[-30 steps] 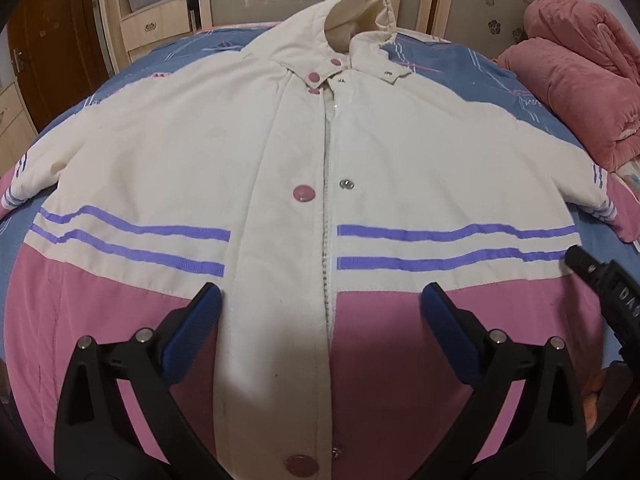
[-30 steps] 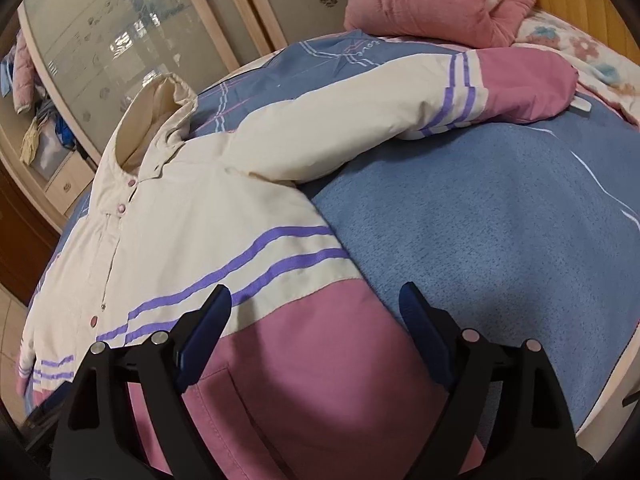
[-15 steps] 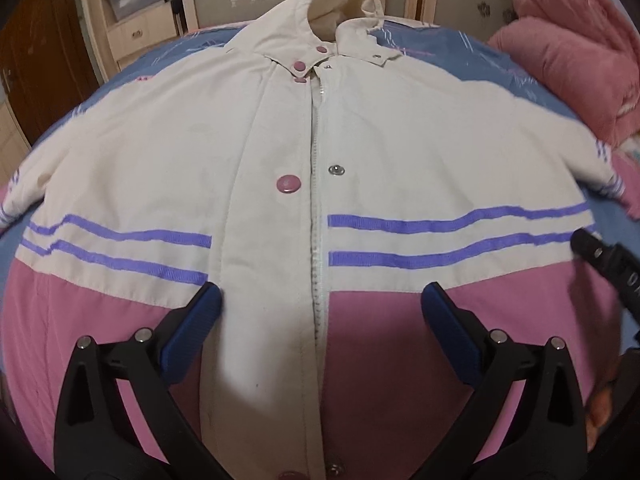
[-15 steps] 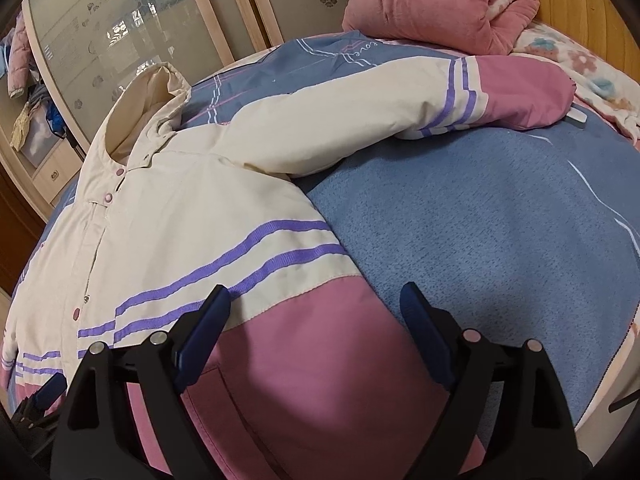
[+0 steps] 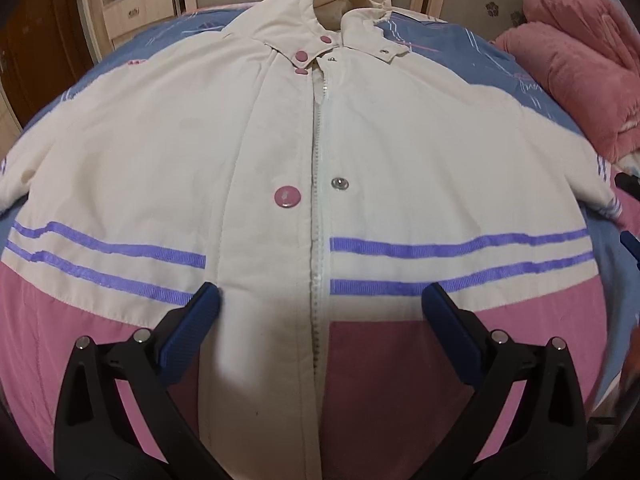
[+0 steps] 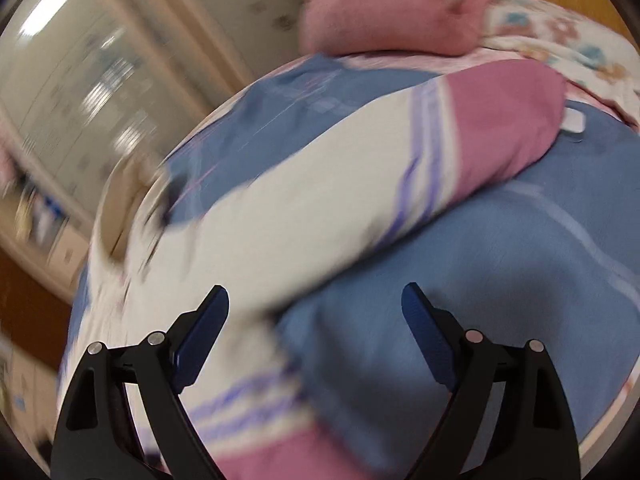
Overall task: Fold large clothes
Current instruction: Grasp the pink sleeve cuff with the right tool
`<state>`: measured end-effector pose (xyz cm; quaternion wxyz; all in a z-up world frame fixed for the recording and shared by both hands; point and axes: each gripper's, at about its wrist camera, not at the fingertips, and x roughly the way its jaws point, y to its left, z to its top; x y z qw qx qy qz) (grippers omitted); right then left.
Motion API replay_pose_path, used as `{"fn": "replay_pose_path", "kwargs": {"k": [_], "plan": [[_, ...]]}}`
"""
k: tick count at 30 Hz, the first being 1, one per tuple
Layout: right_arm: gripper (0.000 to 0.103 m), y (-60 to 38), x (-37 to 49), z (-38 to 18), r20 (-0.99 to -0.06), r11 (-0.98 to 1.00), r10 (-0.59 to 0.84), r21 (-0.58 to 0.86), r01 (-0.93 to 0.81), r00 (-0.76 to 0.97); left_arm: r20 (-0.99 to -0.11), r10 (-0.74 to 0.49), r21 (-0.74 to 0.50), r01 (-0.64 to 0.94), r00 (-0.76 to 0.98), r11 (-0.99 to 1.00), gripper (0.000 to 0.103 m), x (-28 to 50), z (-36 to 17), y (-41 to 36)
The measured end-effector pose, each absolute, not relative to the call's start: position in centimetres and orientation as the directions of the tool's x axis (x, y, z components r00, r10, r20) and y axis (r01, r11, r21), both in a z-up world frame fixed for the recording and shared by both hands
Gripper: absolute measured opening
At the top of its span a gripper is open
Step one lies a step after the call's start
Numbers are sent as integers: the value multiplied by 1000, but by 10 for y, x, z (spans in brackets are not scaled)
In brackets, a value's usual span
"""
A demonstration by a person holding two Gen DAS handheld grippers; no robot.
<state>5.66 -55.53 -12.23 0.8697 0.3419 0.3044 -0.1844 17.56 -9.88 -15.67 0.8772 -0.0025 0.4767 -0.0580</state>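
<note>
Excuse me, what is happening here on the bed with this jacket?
A person holding two grippers is about to fold a cream and pink jacket spread flat, front up, on a blue bedspread. The left gripper is open above the lower front. The right gripper is open near the right sleeve. Nothing is grasped or folded yet.

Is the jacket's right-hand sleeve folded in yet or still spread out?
Spread out. The sleeve lies stretched across the blue bedcover, its pink cuff away from the jacket body. Nothing is folded over the front.
</note>
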Motion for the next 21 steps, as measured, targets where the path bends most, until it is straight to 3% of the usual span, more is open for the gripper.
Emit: {"fn": "replay_pose_path", "kwargs": {"k": [2,6,8,10,13,14,15,17,21], "plan": [[89,-596,62,-121,-654,618,-206,490,615,728,-833,-100,-48,110,544,993,101,175,-158,-101],[89,-657,69,-128,-673,508,-442,357,784,593,-830,-87,-14,137,551,991,101,175,-160,-105],[89,-681,57,-143,-704,402,-461,376,835,539,-830,-83,-8,136,552,991,101,177,-160,-106],[89,-703,40,-157,-695,286,-451,482,828,560,-823,-62,6,117,565,993,101,180,-162,-109],[89,-728,51,-171,-706,297,-355,537,790,613,-814,-7,47,78,581,996,101,183,-164,-116],[79,-732,56,-172,-705,326,-345,529,784,619,-816,5,53,66,578,996,101,185,-163,-117],[45,-734,58,-171,-701,351,-357,512,784,617,-819,7,50,60,574,997,101,186,-163,-117],[14,-733,54,-171,-675,363,-345,545,756,652,-823,0,37,54,568,998,101,187,-162,-115],[10,-721,41,-139,-498,431,-326,678,595,804,-814,8,42,44,580,998,101,185,-162,-115]]}}
